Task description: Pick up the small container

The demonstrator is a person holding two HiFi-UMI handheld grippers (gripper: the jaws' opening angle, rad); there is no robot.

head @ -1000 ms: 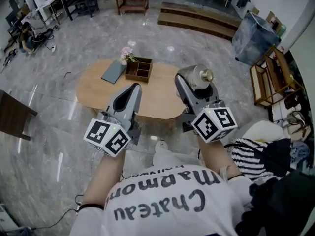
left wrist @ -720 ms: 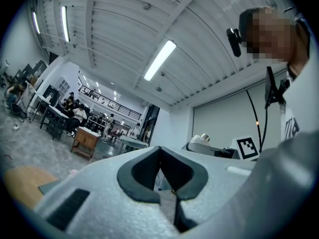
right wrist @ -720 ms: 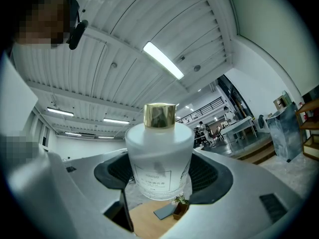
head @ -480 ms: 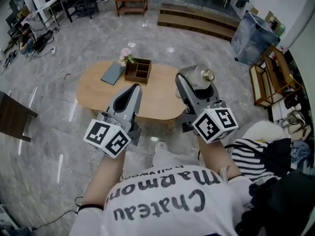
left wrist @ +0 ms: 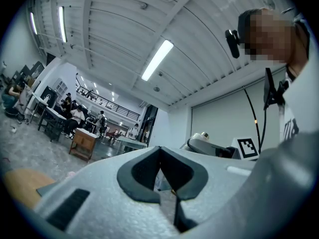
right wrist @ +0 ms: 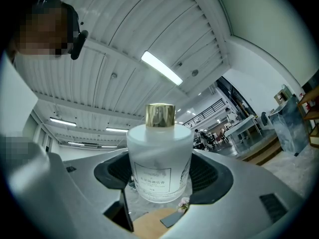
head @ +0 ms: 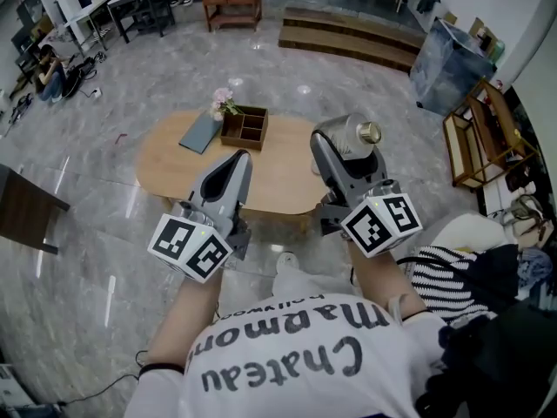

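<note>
The small container (head: 351, 136) is a frosted white bottle with a gold cap, and my right gripper (head: 346, 146) is shut on it, holding it in the air above the right end of the oval wooden table (head: 287, 181). In the right gripper view the bottle (right wrist: 159, 161) stands upright between the dark pads (right wrist: 212, 178) of the right gripper (right wrist: 160, 183). My left gripper (head: 237, 162) is shut and has nothing in it, hovering over the table's near edge. In the left gripper view the left gripper (left wrist: 167, 195) has its jaws closed together.
On the table's far left lie a wooden compartment box (head: 244, 124), a small pink flower bunch (head: 223, 100) and a flat grey pad (head: 201, 131). Wooden steps (head: 348, 37) lie beyond; a wooden rack (head: 474, 146) stands at right and a dark table corner (head: 22, 207) at left.
</note>
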